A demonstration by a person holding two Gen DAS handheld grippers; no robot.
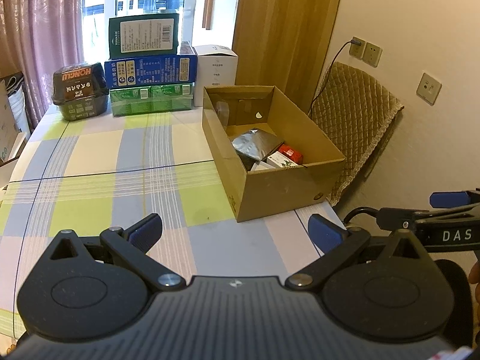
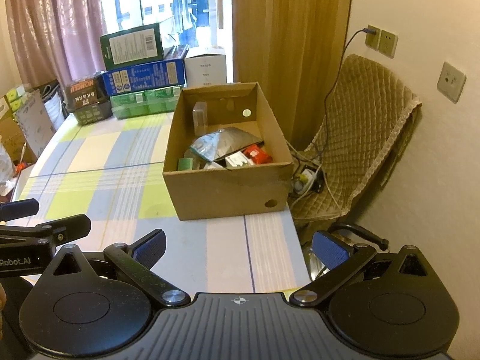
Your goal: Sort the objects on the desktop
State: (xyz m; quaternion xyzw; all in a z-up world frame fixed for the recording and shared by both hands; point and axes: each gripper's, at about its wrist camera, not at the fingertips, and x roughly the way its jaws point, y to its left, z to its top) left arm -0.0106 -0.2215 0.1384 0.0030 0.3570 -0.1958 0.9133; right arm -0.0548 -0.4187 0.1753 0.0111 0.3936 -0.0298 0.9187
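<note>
Hovering low over near edge of checked tablecloth [image 1: 99,162], both grippers empty. Left gripper [image 1: 235,234] jaws spread wide, blue pads [image 1: 147,231] apart, nothing between. Right gripper [image 2: 240,247] same: jaws wide, nothing clamped. Side by side, right one visible at right edge of left wrist view, left one at left edge of right wrist view. Both pointed toward cardboard box [image 2: 225,192], likely because that is the collection bin.

Box open-topped, sitting at right side of table near edge, well ahead of both grippers. Already holding sorted items: silver foil pouch [image 2: 222,142] on top, red packet [image 2: 258,153] and white-green carton [image 2: 238,159] just beside it toward near wall, small green box [image 2: 185,163] in near-left corner, clear container [image 2: 200,117] upright against far-left wall. Piled loose, looks dropped in rather than arranged.

Cloth between grippers and box bare; no loose item seen there. Judged: sort nearly or fully done, wide jaws fit a rest or just-released pose.

Stack at far edge by window: green box [image 1: 144,34] on blue box [image 1: 150,70] on green pack [image 1: 150,99], dark tub [image 1: 79,90] left of it, white carton [image 1: 216,72] right. Looks like stored background, can't tell if part of task.

Quilted chair [image 2: 360,138] off table to right, cable trailing to wall socket [image 2: 373,34].
</note>
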